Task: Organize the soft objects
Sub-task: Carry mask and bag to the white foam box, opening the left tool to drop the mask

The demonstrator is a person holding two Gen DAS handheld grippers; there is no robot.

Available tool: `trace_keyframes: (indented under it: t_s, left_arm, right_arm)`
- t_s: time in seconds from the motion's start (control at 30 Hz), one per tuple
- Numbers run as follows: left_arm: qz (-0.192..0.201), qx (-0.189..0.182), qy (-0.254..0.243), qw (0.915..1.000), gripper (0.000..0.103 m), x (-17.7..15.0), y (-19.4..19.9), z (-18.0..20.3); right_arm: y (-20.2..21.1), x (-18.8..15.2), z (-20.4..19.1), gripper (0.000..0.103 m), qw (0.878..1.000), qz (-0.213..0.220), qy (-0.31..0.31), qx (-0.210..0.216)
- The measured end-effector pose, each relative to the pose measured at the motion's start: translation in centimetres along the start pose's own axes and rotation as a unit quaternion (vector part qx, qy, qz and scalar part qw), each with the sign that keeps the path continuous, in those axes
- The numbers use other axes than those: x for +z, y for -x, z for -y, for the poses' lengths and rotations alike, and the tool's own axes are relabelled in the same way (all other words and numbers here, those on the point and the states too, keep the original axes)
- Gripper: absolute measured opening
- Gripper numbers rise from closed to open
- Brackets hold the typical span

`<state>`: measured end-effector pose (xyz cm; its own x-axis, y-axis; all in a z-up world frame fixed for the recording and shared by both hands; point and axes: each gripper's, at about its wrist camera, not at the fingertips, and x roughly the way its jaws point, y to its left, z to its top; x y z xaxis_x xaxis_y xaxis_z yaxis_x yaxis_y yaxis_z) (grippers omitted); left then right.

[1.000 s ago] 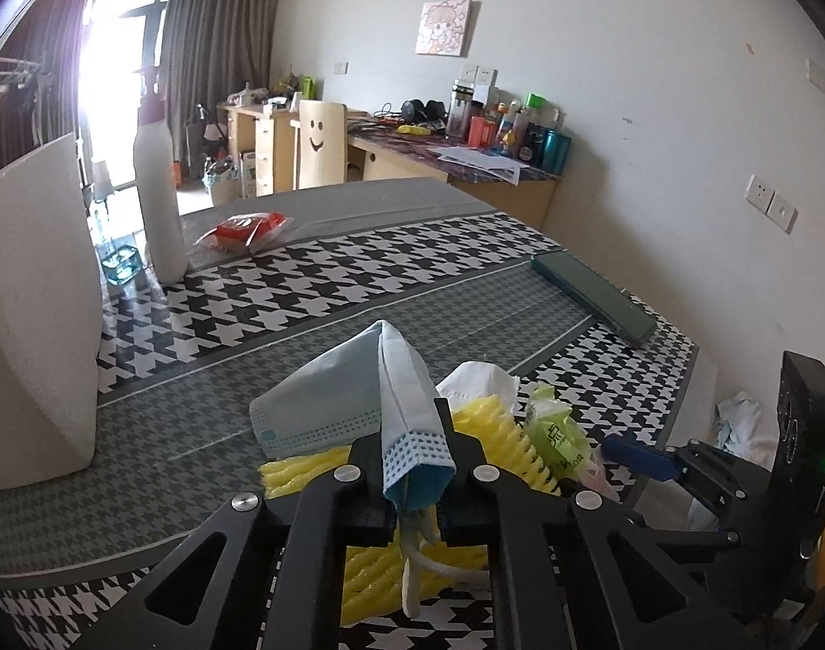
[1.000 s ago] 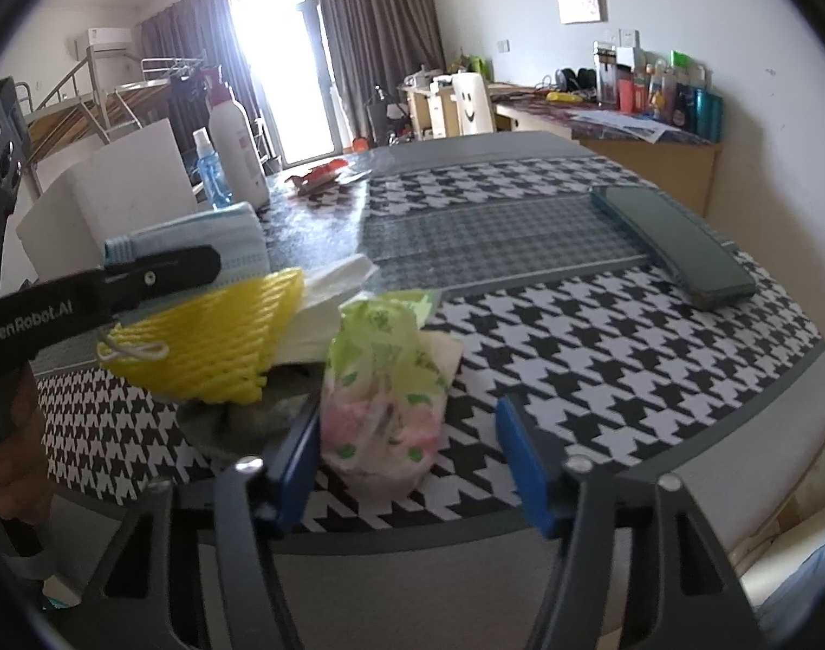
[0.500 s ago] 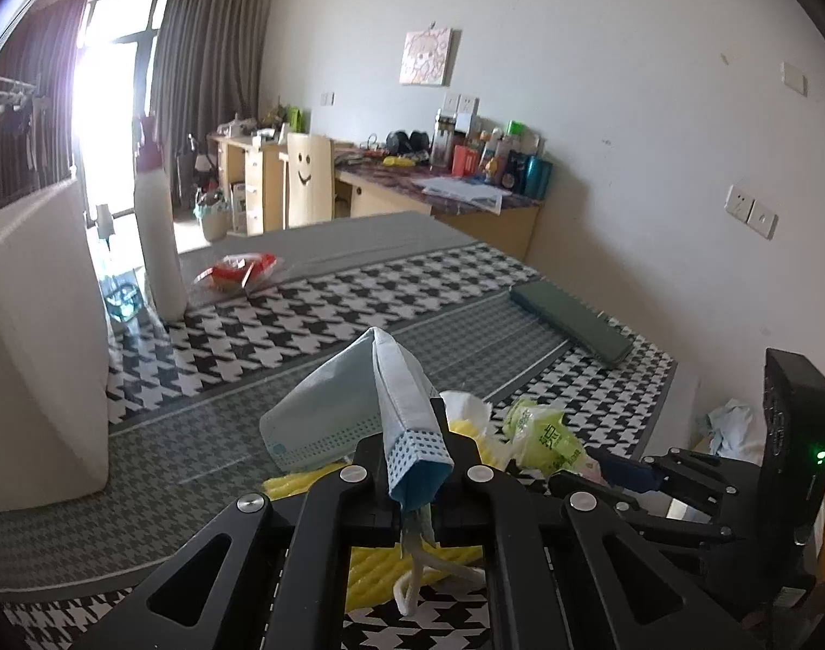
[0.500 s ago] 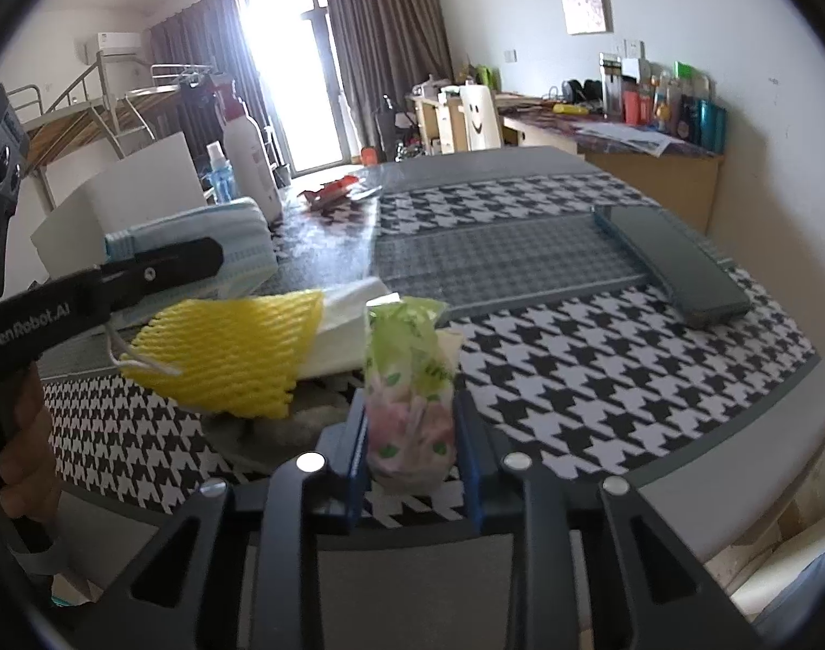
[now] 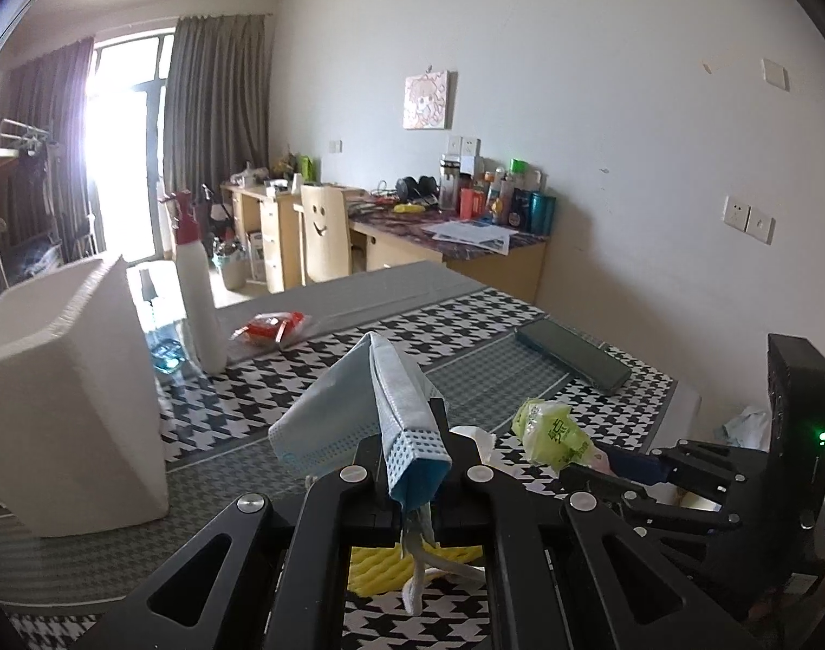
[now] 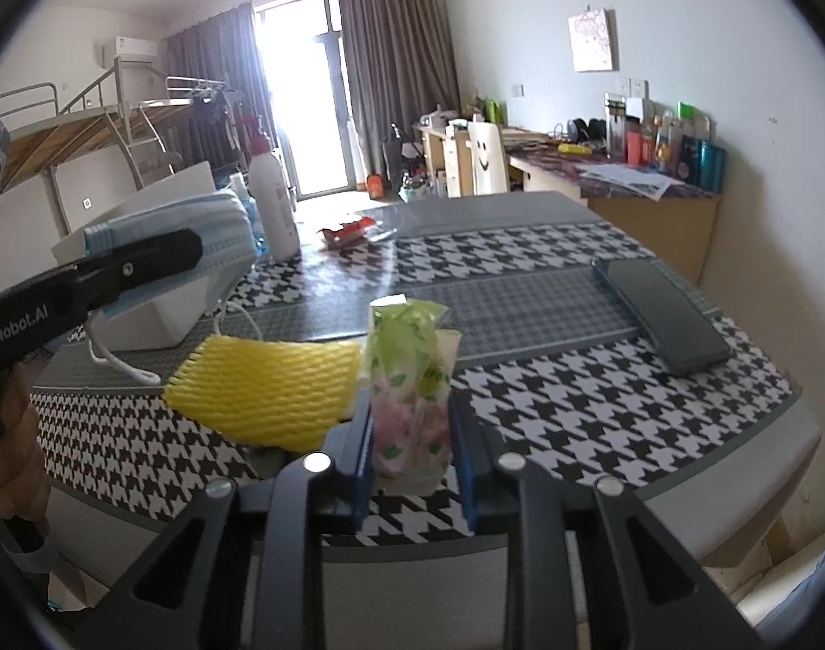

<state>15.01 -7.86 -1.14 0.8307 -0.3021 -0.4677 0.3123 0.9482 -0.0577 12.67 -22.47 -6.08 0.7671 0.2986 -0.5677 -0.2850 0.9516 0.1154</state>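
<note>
The left hand-held gripper is clamped on a blue mask, while the right hand-held gripper, jaws closing, squeezes a green packet above the bench.

right gripper closing on tissue pack, both grippers lifted off table

Black tongs, blue pads
</note>
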Motion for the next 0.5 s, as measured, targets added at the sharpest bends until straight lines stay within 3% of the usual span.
trace_keyframes:
  t_s: [0.5]
  left_arm:
    - [0.027, 0.047, -0.010, 0.9985, 0.007, 0.3, 3.1, -1.3]
  right_arm:
    - [2.0, 2.0, -3.5, 0.030, 0.999, 0.033, 0.022, 0.024]
